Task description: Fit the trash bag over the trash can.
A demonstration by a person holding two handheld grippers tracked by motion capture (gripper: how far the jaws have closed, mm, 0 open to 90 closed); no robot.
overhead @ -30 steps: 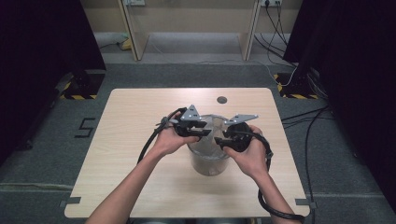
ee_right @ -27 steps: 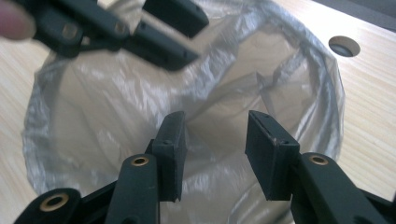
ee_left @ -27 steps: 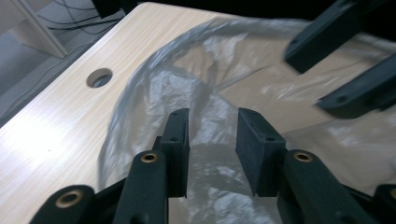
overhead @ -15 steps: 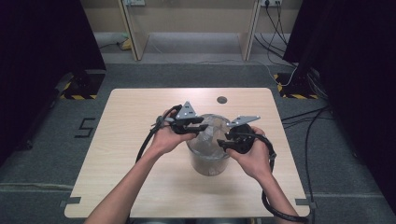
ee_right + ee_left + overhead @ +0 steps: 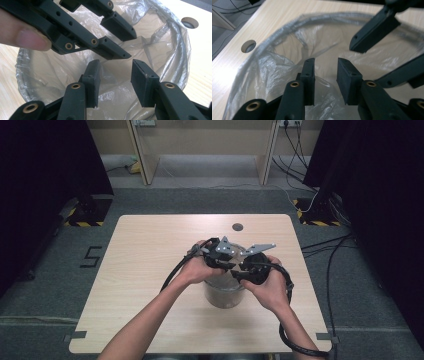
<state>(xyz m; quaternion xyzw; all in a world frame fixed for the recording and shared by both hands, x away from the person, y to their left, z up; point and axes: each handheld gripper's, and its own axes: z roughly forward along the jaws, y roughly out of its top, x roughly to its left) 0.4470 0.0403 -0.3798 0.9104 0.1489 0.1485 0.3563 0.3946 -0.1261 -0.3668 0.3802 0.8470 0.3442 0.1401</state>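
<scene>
Two forearms reach in from the near edge of the wooden table (image 5: pixel 150 250), the left hand (image 5: pixel 197 269) and right hand (image 5: pixel 267 287) bringing the left gripper (image 5: pixel 325 72) and right gripper (image 5: pixel 113 75) tip to tip over a round bin (image 5: pixel 224 292). Both sets of jaws stand parted with nothing between them, angled down into the clear plastic liner (image 5: pixel 162 45) that drapes the rim. Upright, mouth to the ceiling, the bin stands near the table's front, right of centre.
</scene>
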